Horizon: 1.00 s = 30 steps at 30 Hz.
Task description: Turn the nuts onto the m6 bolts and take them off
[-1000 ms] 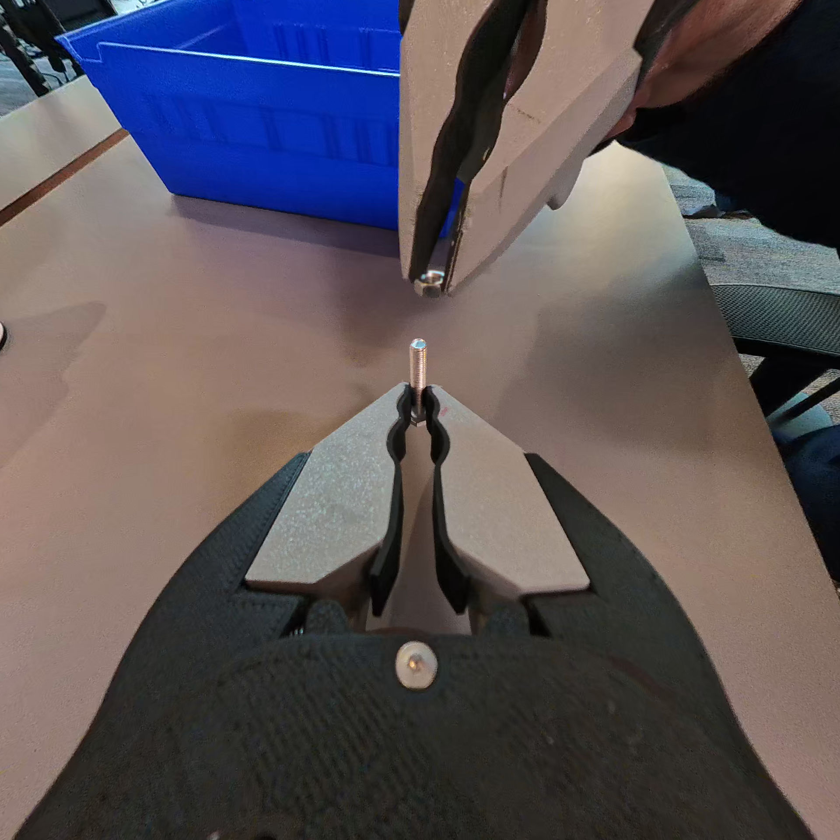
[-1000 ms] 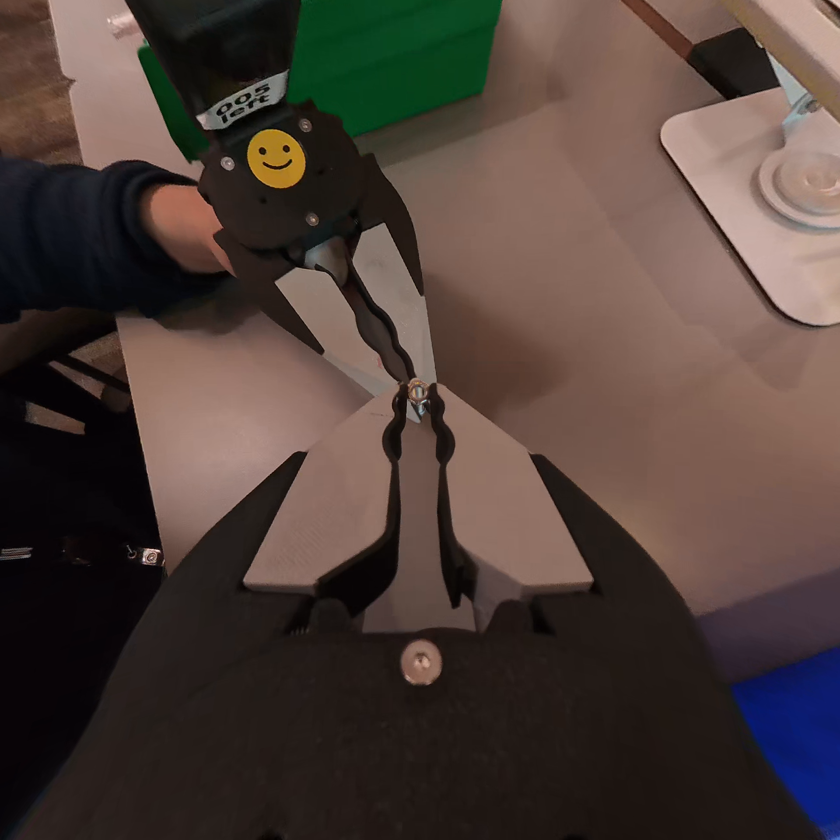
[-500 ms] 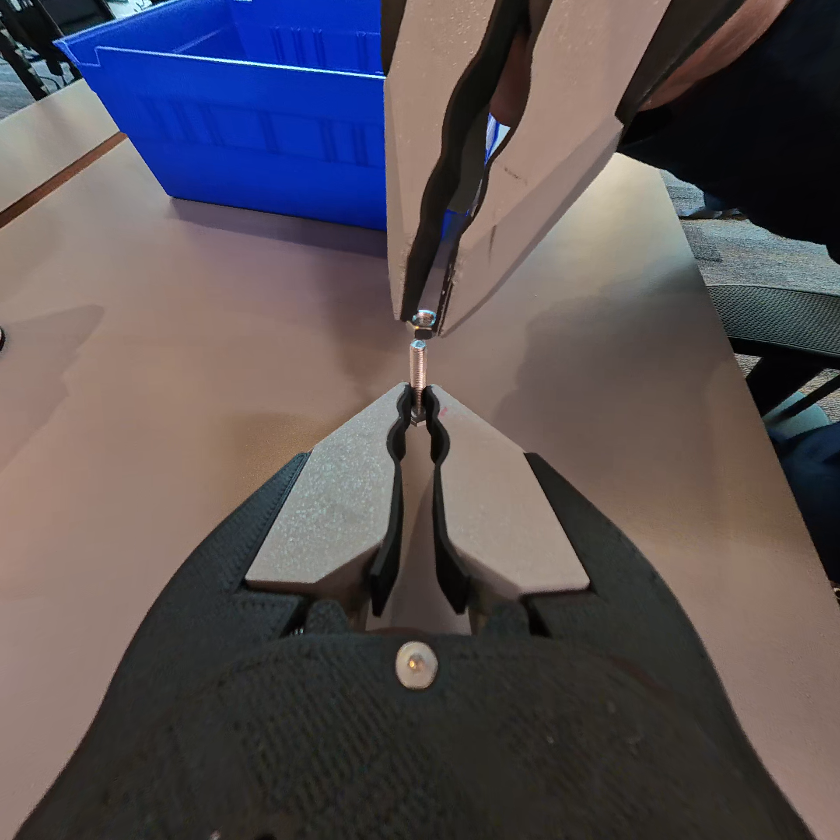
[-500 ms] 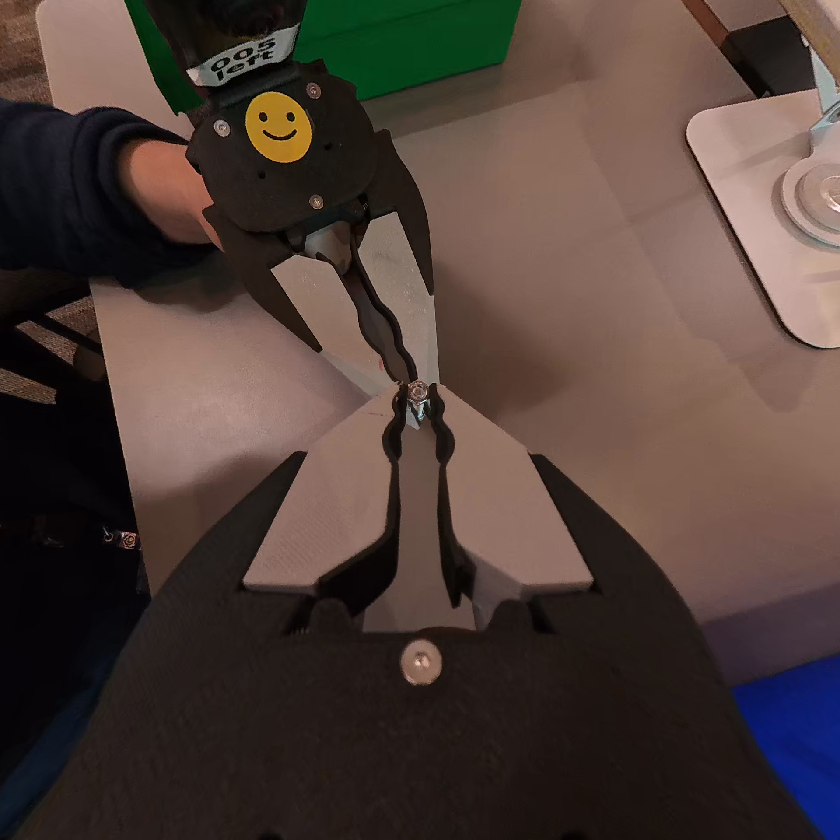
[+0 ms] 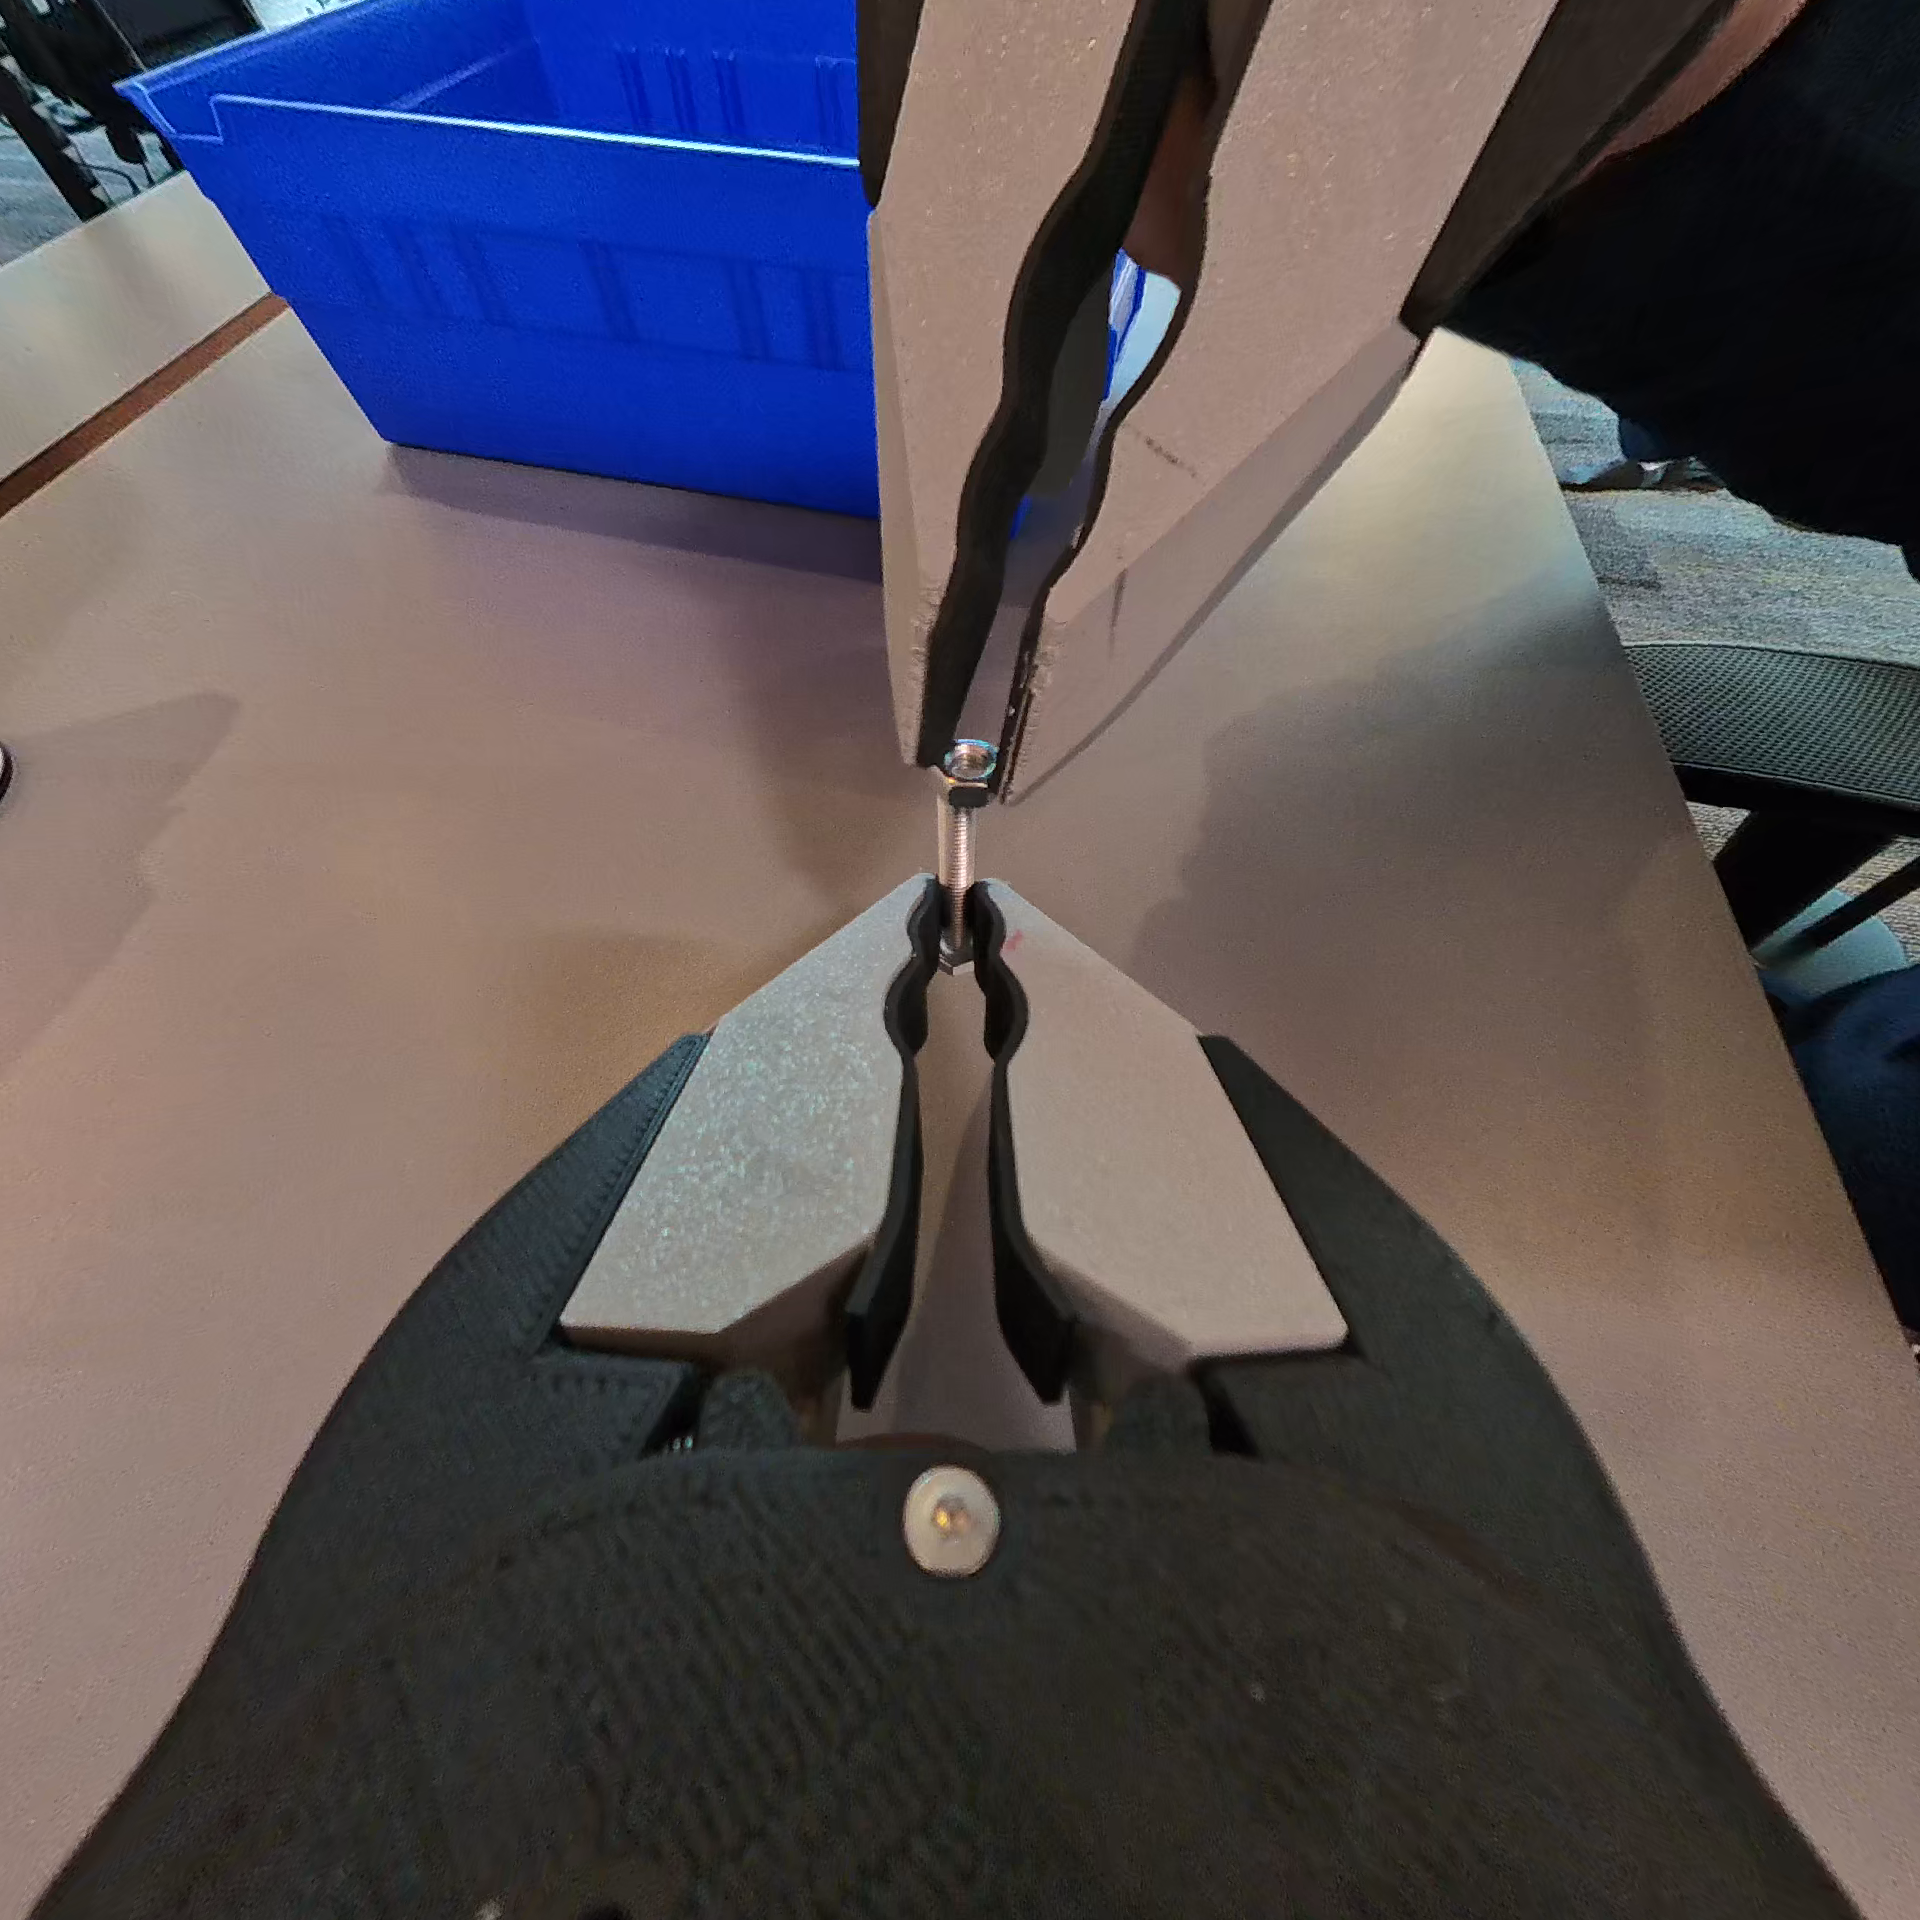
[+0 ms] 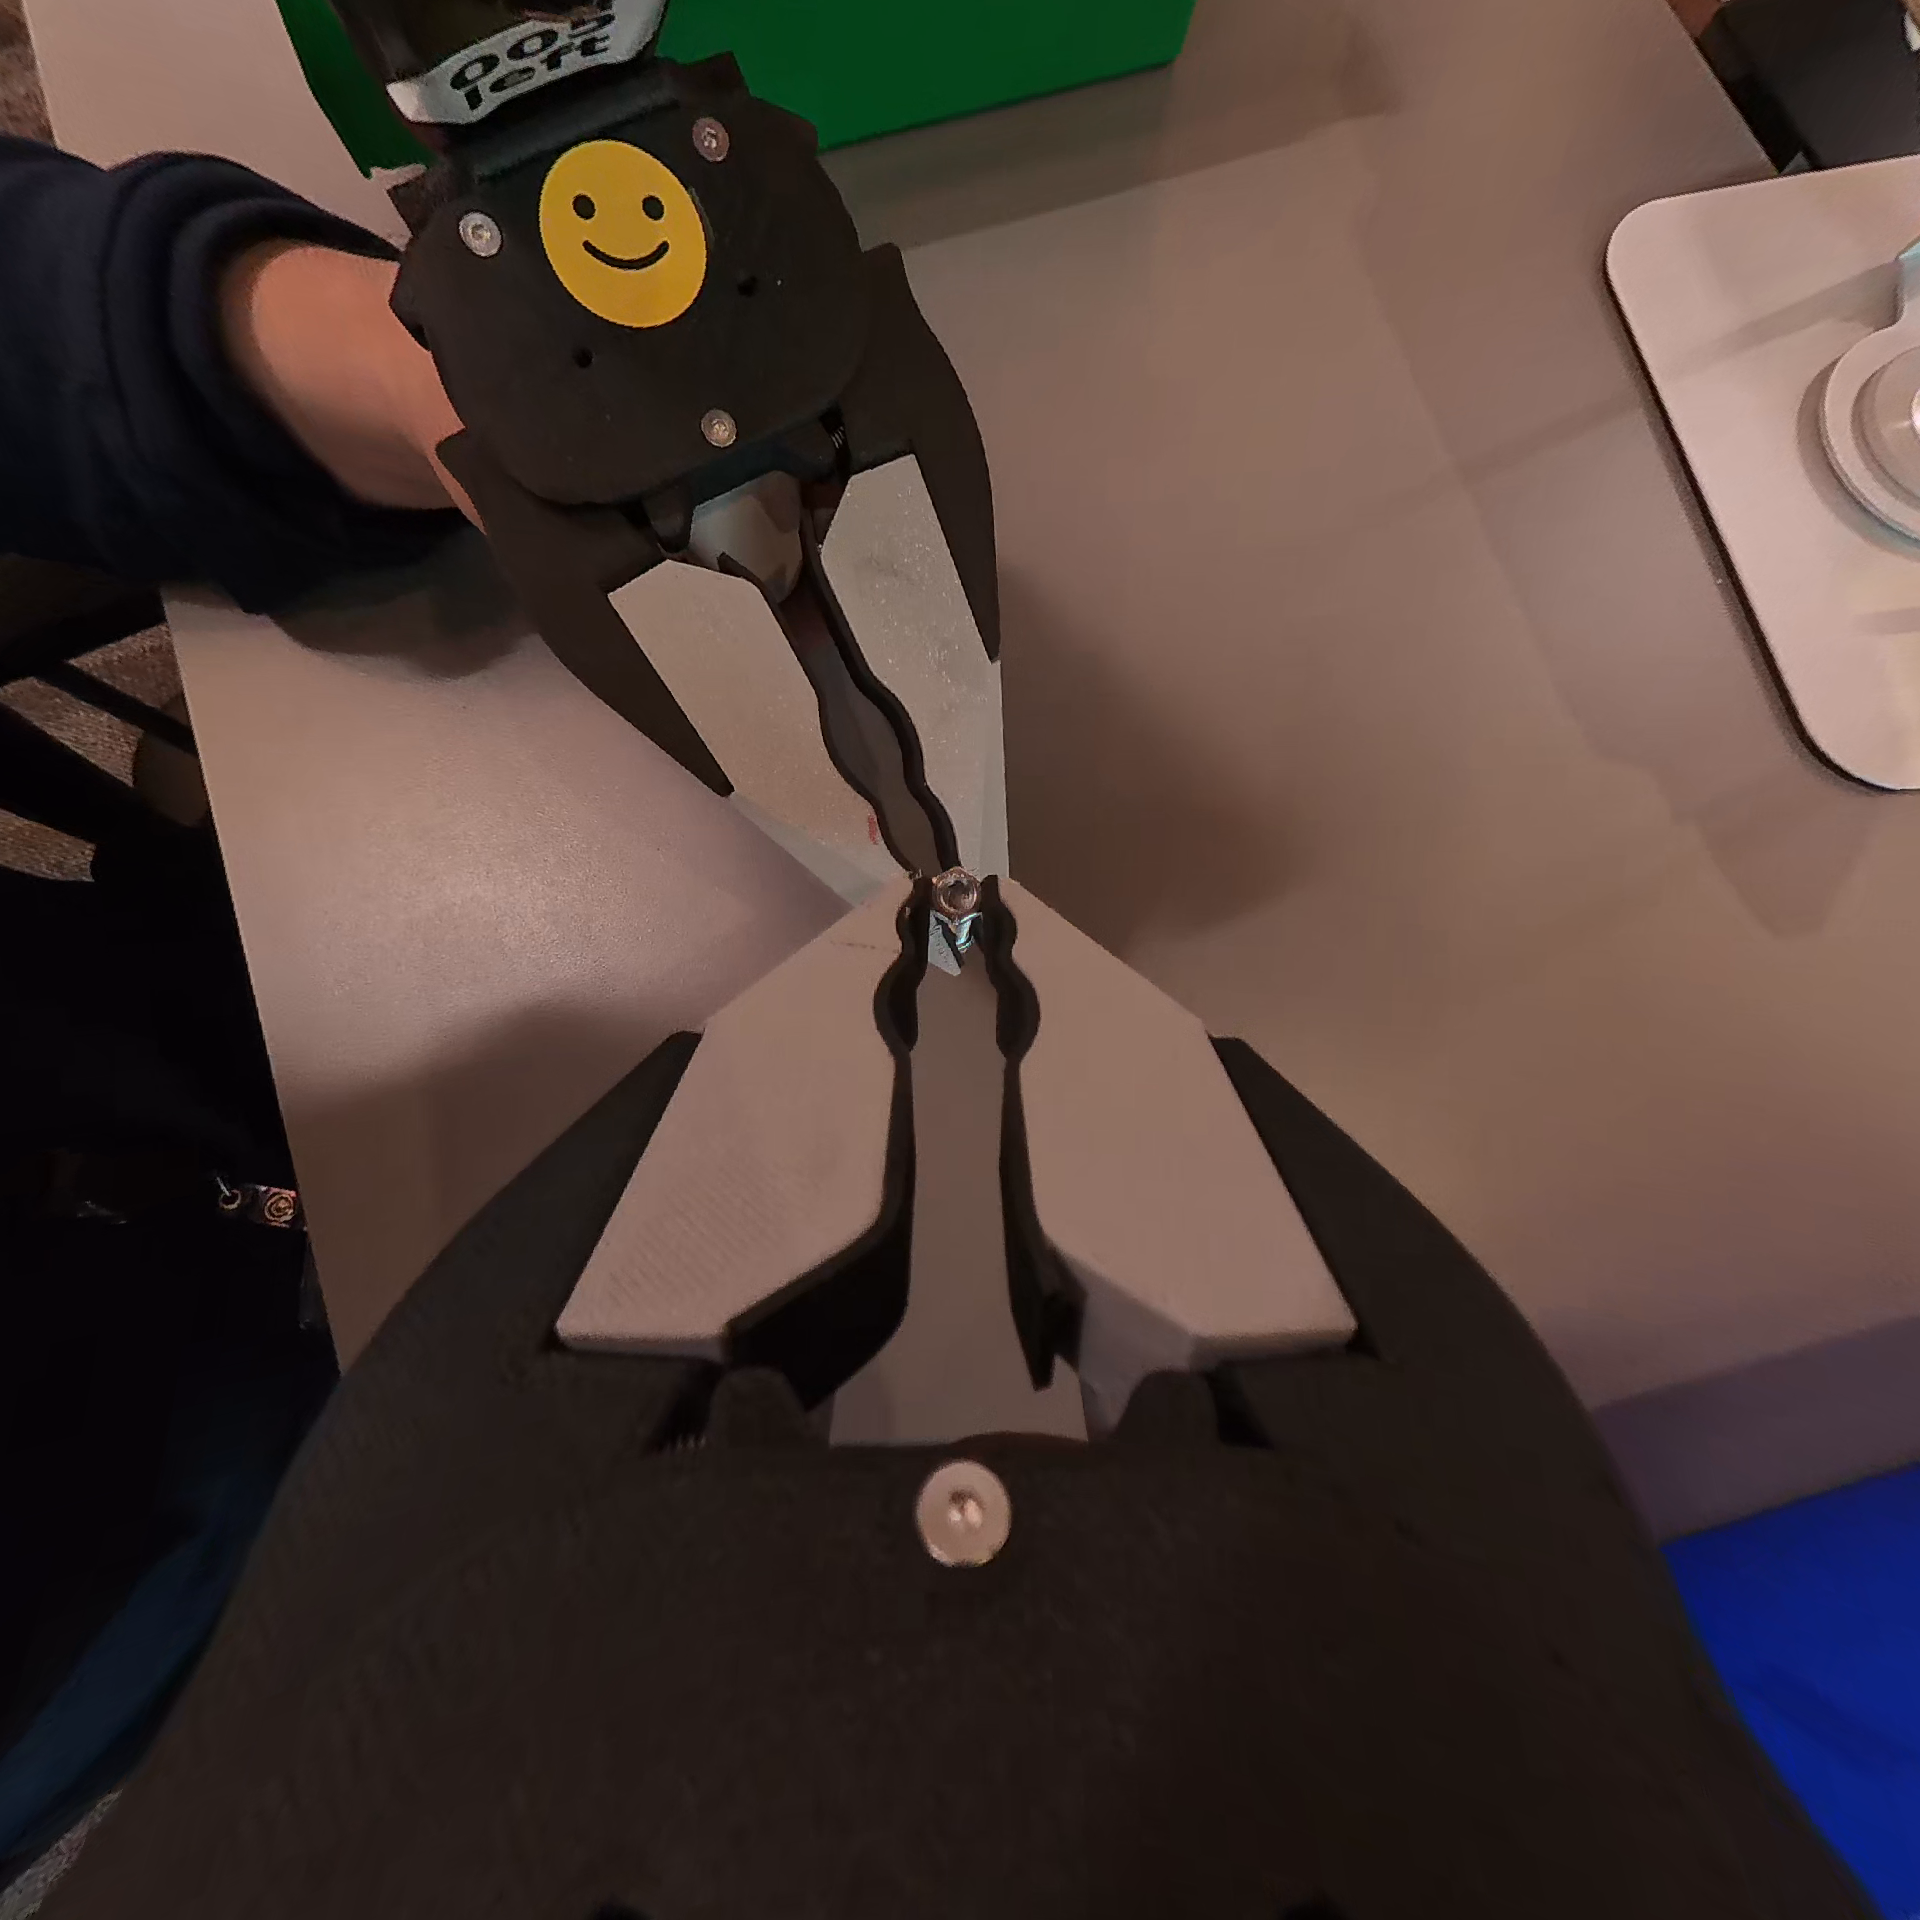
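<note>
While the left hand-held gripper (image 5: 954,902) clamps the bolt (image 5: 956,844), the right hand-held gripper (image 6: 954,906) pinches the nut (image 5: 968,767) atop it.

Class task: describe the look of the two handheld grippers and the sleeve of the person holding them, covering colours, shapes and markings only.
Both the left gripper and the right gripper have grey wedge-shaped fingers lined with wavy black pads, on a textured black body with a silver screw. The left one carries a round yellow smiley sticker and a white label band. The person's sleeve is dark navy.
</note>
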{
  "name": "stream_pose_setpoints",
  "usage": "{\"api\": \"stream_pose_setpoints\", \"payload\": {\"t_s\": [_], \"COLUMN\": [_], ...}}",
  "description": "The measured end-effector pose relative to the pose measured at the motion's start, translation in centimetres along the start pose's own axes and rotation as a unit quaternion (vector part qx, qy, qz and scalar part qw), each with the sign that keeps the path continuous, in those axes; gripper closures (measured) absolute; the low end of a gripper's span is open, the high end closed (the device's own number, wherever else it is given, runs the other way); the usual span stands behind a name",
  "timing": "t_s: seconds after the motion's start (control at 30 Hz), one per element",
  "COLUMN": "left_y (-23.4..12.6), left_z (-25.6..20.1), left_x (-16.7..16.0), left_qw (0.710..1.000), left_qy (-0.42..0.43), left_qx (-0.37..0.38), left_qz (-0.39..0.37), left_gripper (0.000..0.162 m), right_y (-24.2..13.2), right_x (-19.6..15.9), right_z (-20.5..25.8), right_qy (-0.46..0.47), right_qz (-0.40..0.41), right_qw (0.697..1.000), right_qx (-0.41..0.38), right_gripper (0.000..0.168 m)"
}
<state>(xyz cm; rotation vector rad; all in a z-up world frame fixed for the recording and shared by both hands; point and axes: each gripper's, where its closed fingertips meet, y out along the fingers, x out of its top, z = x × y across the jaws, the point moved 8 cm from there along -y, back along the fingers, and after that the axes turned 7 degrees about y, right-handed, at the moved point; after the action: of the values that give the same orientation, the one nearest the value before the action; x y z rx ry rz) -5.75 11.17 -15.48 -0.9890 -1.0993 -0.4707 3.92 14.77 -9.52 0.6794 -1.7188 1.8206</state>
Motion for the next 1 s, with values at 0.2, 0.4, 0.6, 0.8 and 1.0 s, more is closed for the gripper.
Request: {"api": "stream_pose_setpoints", "payload": {"t_s": [0.2,0.4,0.6,0.8,1.0], "left_y": [0.02,0.00,0.02,0.01,-0.02], "left_z": [0.01,-0.03,-0.07,-0.09,-0.08], "left_x": [-0.04,-0.01,0.02,0.03,0.06], "left_qw": [1.000,1.000,1.000,1.000,1.000], "left_qy": [0.001,0.001,0.003,0.003,0.001], "left_qx": [0.001,0.001,0.000,0.000,-0.001], "left_qz": [0.003,0.002,0.002,0.002,0.000], "left_gripper": [0.158,0.158,0.158,0.158,0.158], "right_y": [0.17,0.12,0.09,0.16,0.26], "right_x": [0.14,0.23,0.17,0.11,-0.02], "right_z": [0.17,0.05,-0.04,-0.01,-0.06], "right_qy": [-0.004,-0.001,0.000,-0.003,0.002], "right_qz": [0.008,0.014,0.018,0.021,0.018], "right_qw": [1.000,1.000,1.000,1.000,1.000], "right_qx": [0.003,0.001,0.000,-0.003,0.001], "right_gripper": [0.161,0.161,0.161,0.161,0.161]}}
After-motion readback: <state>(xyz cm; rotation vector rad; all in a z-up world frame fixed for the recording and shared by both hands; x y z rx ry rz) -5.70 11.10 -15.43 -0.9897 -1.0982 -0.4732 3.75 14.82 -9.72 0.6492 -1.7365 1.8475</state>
